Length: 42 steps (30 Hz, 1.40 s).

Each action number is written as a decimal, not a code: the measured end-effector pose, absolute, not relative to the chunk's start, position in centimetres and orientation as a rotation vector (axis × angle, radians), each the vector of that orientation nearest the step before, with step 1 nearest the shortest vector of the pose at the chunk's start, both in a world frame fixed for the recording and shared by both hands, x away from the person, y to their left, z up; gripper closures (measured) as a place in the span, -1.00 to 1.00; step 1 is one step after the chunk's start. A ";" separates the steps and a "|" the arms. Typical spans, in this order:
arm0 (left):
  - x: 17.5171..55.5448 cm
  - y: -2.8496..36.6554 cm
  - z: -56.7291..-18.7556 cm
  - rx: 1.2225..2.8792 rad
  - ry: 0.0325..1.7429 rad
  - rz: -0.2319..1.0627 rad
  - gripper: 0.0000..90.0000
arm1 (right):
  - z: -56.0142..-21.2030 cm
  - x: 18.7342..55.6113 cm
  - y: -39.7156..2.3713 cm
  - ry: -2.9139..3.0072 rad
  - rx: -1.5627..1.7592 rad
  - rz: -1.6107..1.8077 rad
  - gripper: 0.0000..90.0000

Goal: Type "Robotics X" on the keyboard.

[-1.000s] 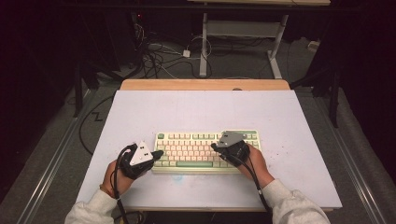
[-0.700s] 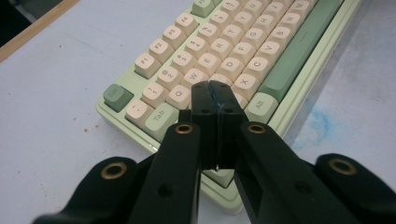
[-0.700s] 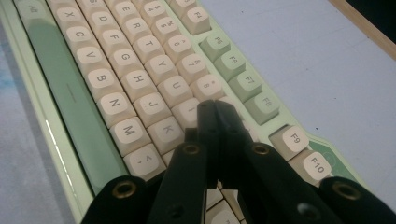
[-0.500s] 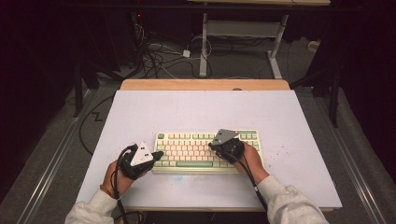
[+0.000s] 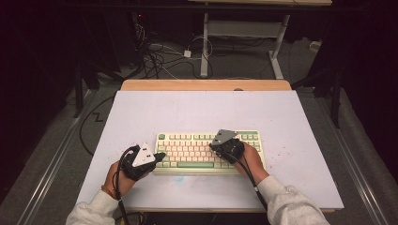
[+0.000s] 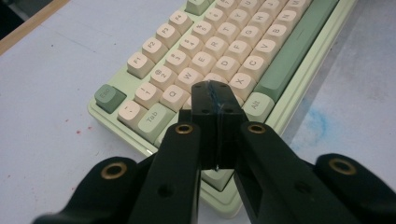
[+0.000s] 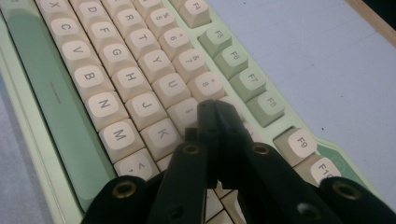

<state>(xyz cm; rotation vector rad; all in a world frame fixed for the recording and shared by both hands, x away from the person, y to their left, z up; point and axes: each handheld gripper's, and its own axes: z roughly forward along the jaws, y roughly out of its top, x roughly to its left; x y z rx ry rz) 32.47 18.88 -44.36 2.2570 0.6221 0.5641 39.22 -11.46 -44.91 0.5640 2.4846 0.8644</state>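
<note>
Both my tools closed, empty: left tool (image 6: 215, 100) over keyboard (image 5: 187, 152) left keys, right tool (image 7: 215, 112) over right keys, on worktop (image 5: 202, 110).

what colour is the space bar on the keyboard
Sage green, unlike the cream letter keys; the space bar shows best in the right gripper view.

place: lab | signs: bare white table (image 5: 206, 110); floor cables (image 5: 159, 54); dark surround

Dark room, cables (image 5: 162, 54) on grey floor (image 5: 244, 65) behind white table (image 5: 206, 110).
</note>
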 end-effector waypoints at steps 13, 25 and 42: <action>32.5 18.9 -44.3 2.254 0.625 0.569 0.95 | -44.0 38.6 -12.1 2.447 0.574 0.938 1.00; 32.4 18.9 -44.1 2.243 0.630 0.577 0.95 | -42.2 36.8 -13.8 2.373 0.583 1.065 1.00; 32.7 17.7 -43.7 2.230 0.615 0.574 0.95 | -41.4 34.6 -15.6 2.327 0.558 1.126 1.00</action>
